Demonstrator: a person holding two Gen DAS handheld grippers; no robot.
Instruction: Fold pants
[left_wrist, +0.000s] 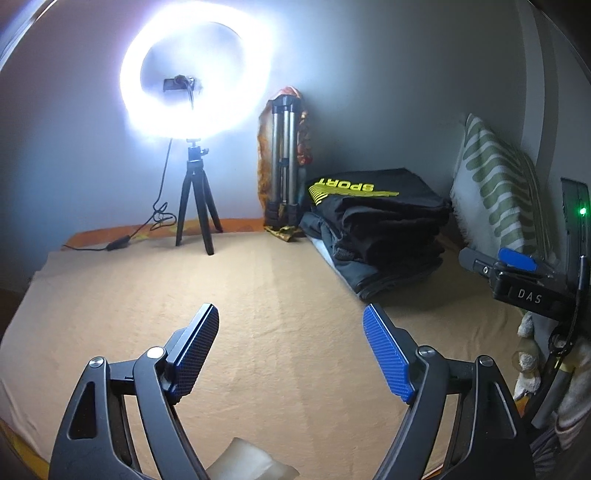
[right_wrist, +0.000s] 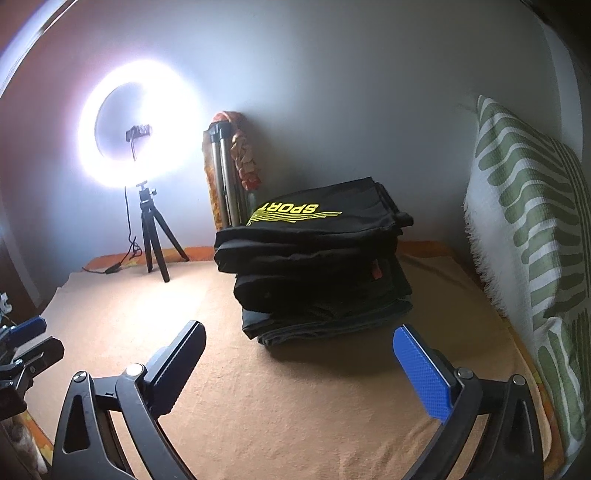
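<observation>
Both tongs released, left tongs and right tongs empty, folded pants stack just ahead, ring light beyond.

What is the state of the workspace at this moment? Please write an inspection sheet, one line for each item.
Surface: tan cloth spread flat, orange edge at the back.
Job's things: stack of folded dark pants at the back right; top piece reads SPORT in yellow; no pants laid out for folding.
Clutter: folded tripod wrapped in orange cloth, leaning in the corner; white object at the near edge, unclear.
Grippers: left gripper open, empty, above bare cloth; right gripper open, empty, facing the stack.
Cables: black cable hanging from the ring light onto the surface.
Surroundings: grey wall; green-and-white pillow upright at right.
</observation>
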